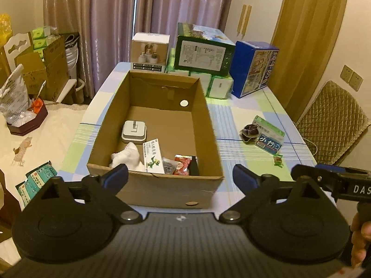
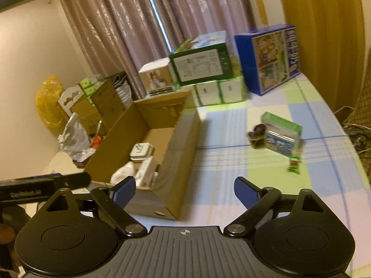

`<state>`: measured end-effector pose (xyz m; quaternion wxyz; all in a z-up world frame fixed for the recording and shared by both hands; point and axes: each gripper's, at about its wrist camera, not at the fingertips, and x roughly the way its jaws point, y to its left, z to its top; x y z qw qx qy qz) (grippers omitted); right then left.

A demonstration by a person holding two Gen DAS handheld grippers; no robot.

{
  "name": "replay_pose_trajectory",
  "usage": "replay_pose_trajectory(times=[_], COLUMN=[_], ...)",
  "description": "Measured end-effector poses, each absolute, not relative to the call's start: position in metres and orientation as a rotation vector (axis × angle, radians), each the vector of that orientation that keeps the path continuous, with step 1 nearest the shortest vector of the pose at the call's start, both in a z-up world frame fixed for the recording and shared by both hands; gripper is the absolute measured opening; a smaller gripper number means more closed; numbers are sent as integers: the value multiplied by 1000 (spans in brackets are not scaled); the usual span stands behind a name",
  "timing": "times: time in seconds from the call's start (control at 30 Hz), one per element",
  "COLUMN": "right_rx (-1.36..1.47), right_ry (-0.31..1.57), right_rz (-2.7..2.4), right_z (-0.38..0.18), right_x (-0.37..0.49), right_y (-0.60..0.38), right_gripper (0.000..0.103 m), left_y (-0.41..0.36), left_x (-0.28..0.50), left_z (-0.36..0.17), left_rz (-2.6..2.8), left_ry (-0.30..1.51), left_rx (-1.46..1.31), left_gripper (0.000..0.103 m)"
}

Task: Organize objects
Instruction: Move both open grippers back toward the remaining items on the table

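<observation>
An open cardboard box stands on the checked tablecloth. Inside lie a white square case, a white crumpled cloth, a white carton with a green figure, and red snack packets. Right of the box on the cloth lie a dark scrunchie, a green-and-blue medicine box and a small green candy. My left gripper is open before the box's near wall. My right gripper is open, empty, beside the box's near right corner.
Stacked cartons line the table's far end: a white one, a green one, a blue one, and tissue packs. A quilted chair stands to the right. A second table on the left holds a bag and leaflets.
</observation>
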<state>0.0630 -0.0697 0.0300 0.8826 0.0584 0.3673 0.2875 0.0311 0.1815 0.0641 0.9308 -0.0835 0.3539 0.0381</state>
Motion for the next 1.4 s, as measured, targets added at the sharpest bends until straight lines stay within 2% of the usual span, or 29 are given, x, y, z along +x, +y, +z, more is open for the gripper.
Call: replay_pose_trajectory(times=[0.1,0.2,0.57,0.97,1.4], right_rx=[103,69,82,110,99], right_ry=[753,726,714,723,740], right_rz=[568,514,359,307,290], right_z=[31,31,22,11,-20], right_x=[57,51,48,61,107], right_y=[-89,-109,-179,-211,-222], right_gripper=[96,101,101,101,99], left_y=[170,158,109,68,37], left_x=[27,25,34,58,126], left_z=[67,68,63,56,17], left_rz=[65,44,-51,-112,-149], left_ry=[713,710,723,739,785], left_rx=[-165,-165,-125,-61,-12], left_gripper=[101,101,102,102,102])
